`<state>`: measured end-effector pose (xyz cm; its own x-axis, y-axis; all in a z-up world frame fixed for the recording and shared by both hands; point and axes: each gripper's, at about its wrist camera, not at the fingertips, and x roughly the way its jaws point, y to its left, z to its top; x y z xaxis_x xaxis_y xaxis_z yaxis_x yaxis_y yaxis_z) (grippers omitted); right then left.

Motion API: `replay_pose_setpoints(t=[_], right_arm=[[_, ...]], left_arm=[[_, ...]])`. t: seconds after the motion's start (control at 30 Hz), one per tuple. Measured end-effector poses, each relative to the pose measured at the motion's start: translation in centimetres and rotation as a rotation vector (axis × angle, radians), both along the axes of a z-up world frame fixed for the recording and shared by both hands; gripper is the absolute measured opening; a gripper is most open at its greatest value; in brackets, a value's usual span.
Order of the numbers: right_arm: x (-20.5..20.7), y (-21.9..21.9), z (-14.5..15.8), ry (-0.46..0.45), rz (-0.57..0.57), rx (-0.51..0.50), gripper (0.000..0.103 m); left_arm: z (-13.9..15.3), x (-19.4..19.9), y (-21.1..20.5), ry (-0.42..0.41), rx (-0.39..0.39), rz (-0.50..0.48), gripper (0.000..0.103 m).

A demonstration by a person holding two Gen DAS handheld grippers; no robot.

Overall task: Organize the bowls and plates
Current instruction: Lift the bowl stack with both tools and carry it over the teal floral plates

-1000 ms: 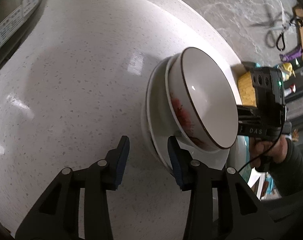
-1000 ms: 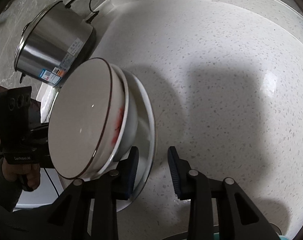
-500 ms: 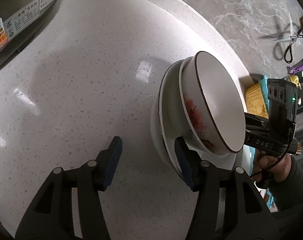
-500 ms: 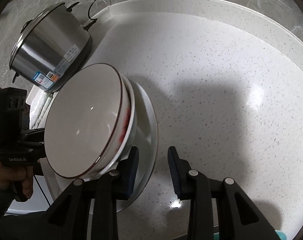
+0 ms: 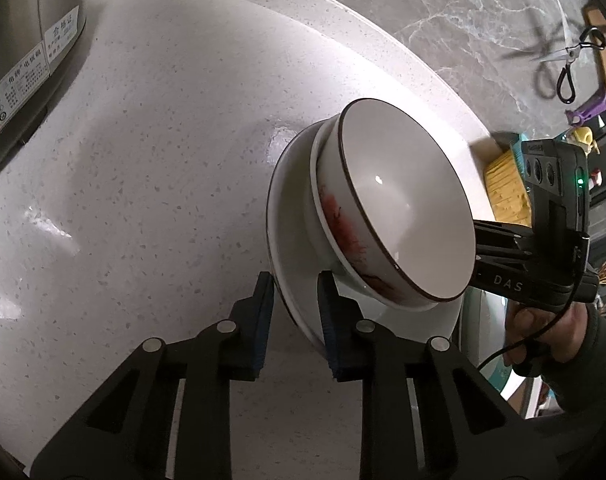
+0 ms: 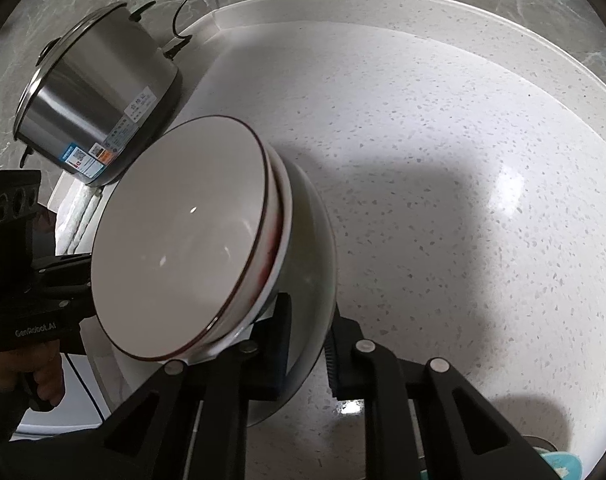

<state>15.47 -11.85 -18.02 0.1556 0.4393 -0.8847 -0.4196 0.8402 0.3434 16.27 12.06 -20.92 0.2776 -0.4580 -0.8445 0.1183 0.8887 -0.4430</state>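
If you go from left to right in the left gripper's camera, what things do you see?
Steel pot → white plate → brown-rimmed bowl → yellow sponge → the other black gripper.

Lighting's pretty soft and a bit dim overall, looks like overhead lamps. You get small bright glare spots on the speckled table (image 5: 151, 152) and a tiny highlight inside the top bowl (image 5: 403, 204). Big soft shadows fall across the table in the right wrist view. Heavy fisheye bending, dark corners all round. The yellow thing (image 5: 503, 184) at the far edge looks smeared.
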Motion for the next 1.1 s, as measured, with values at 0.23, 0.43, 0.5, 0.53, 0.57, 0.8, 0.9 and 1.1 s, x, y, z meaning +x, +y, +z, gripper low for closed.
replay_pose_setpoints(t=[0.23, 0.43, 0.5, 0.53, 0.57, 0.8, 0.9, 1.1], right_arm=[[-0.3, 0.4, 0.1, -0.014, -0.009, -0.026, 0.016], [-0.4, 0.5, 0.1, -0.019, -0.018, -0.028, 0.016], [-0.5, 0.5, 0.1, -0.02, -0.019, -0.028, 0.016], [-0.5, 0.5, 0.1, -0.022, -0.019, -0.029, 0.016], [-0.5, 0.5, 0.2, -0.026, -0.022, -0.028, 0.016], [-0.5, 0.1, 0.9, -0.046, -0.03, -0.026, 0.015], [-0.7, -0.2, 1.3, -0.053, -0.036, -0.025, 0.015], [-1.1, -0.7, 2.0, -0.064, -0.054, -0.025, 0.015]], left_arm=[[0.4, 0.1, -1.5, -0.035, 0.066, -0.021, 0.018], [0.6, 0.0, -2.0, -0.047, 0.084, -0.022, 0.018], [0.7, 0.0, -1.9, -0.051, 0.085, -0.022, 0.018], [0.8, -0.1, -1.8, -0.053, 0.086, -0.023, 0.018], [0.9, -0.2, -1.8, -0.056, 0.086, -0.022, 0.018], [1.6, -0.5, -1.8, -0.07, 0.094, -0.018, 0.018], [2.0, -0.7, -1.8, -0.078, 0.097, -0.02, 0.018], [3.0, -0.8, -1.9, -0.092, 0.102, -0.034, 0.018]])
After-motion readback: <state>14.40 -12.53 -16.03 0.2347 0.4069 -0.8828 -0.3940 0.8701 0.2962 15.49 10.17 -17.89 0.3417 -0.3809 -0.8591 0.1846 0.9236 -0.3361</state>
